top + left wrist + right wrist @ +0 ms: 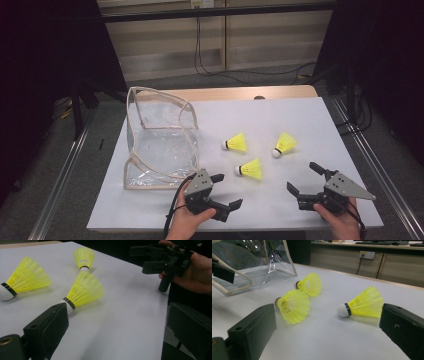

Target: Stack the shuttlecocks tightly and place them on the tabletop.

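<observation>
Your matte white table sheet (280,120) carries a floppy clear plastic bag (160,142) with beige trim at ten o'clock. Three yellow mesh-cone shuttlecocks (250,169), white-capped, lie centre. Your left gripper (224,191) and right gripper (302,176) gape wide, empty, at six and four.

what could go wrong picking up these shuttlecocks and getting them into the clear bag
The nearest shuttlecock lies on its side on the smooth white table; the open left gripper could nudge it and send it rolling away. Its thin yellow skirt may crush if pinched there rather than at the white cork. The clear bag is soft and sagging, so its mouth may fold shut as something is pushed in.
</observation>
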